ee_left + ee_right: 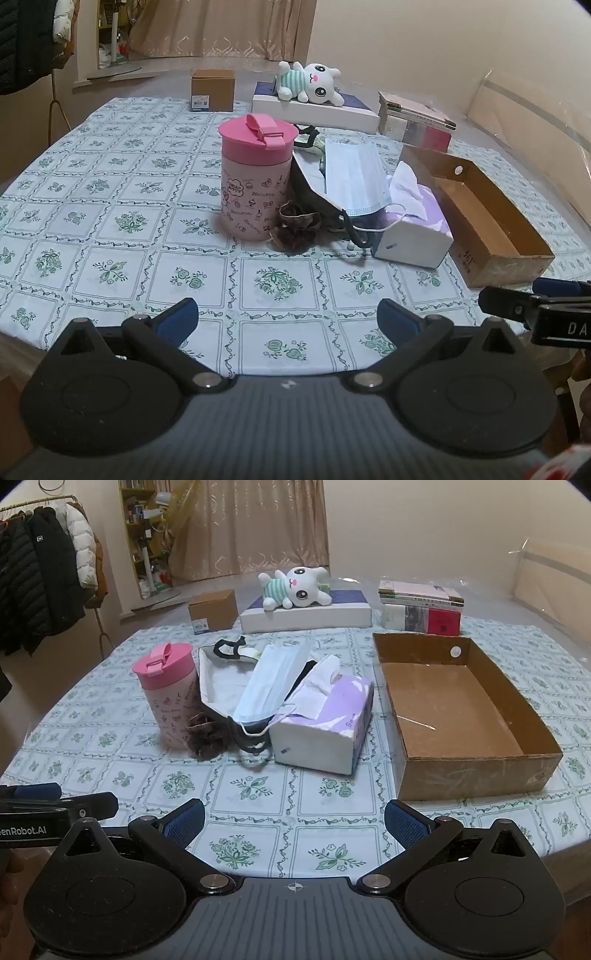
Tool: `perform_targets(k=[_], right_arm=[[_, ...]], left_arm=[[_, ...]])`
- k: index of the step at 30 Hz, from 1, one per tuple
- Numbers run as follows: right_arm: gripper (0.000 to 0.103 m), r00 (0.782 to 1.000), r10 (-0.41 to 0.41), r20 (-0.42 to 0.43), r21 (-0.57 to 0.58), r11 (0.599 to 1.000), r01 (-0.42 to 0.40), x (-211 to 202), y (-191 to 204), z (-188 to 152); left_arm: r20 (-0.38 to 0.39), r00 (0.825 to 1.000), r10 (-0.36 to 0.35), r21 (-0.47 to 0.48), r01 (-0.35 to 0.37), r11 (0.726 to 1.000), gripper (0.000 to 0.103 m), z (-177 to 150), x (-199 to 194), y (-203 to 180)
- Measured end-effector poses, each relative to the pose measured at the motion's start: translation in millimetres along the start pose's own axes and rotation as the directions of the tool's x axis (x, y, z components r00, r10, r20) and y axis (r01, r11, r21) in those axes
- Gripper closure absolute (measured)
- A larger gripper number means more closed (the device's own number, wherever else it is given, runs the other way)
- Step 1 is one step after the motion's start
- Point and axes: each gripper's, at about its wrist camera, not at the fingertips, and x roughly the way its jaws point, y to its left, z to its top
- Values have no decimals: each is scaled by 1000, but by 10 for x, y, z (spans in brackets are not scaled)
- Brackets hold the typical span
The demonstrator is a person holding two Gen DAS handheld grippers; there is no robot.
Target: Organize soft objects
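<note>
Right wrist view — both grippers' fingers spread wide, nothing between; blue mask well ahead.

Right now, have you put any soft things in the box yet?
Not yet. The box has no soft things in it. Both grippers, left and right, are open and hold nothing. Left to sort: the plush, mask, scrunchie and tissues.

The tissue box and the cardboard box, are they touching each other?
Apart. The right wrist view shows a strip of tablecloth between the tissue box and the cardboard box; the left wrist view has them overlapping, which settles nothing.
</note>
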Motion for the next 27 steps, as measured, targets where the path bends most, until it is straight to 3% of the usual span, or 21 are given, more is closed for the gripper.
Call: perform_targets(k=[27], right_arm=[[1,1000,1,5,5,1000,-1,-29,-5,14]], left_arm=[[1,1000,-5,2,5,1000,1,35,-22,-21]])
